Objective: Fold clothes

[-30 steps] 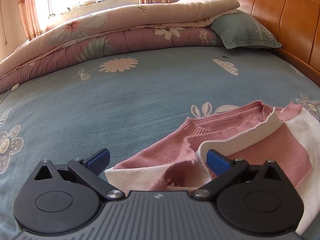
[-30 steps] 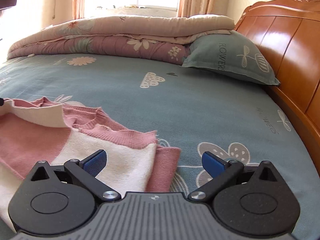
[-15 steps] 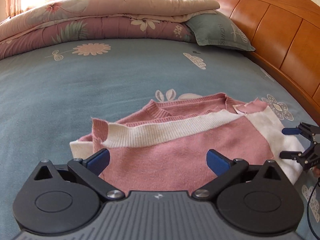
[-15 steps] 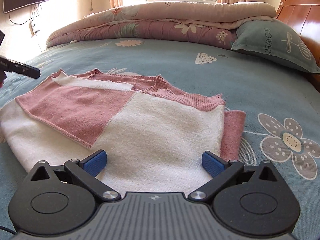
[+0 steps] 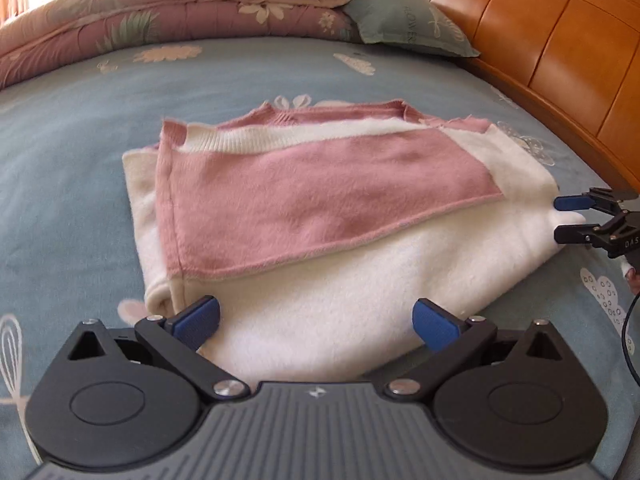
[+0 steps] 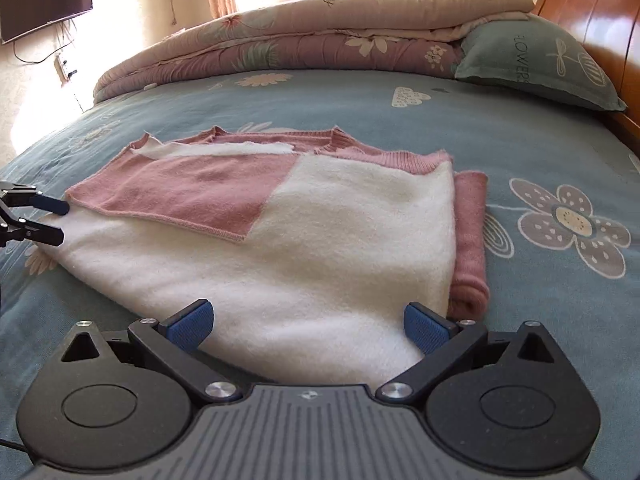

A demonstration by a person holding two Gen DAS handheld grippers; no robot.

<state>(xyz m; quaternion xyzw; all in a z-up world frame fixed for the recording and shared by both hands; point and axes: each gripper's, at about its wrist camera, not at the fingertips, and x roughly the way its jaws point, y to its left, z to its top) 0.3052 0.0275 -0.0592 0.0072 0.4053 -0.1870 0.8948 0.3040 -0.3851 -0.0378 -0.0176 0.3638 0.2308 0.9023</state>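
Both grippers sit low over the bed, aimed inward at the sweater from opposite ends. The left gripper (image 5: 316, 322) has its jaws spread wide, holding nothing, blue pads just over the white near edge. The right gripper (image 6: 306, 320) is likewise spread and empty.

The sweater (image 5: 320, 216) lies folded flat mid-frame on the sheet (image 5: 80, 128), a rough rectangle with its long axis running left to right. It is fuzzy knit, white with a pink panel on top and ribbed pink collar at the far edge. A rolled pink sleeve (image 6: 470, 240) lies along its right side in the right wrist view.
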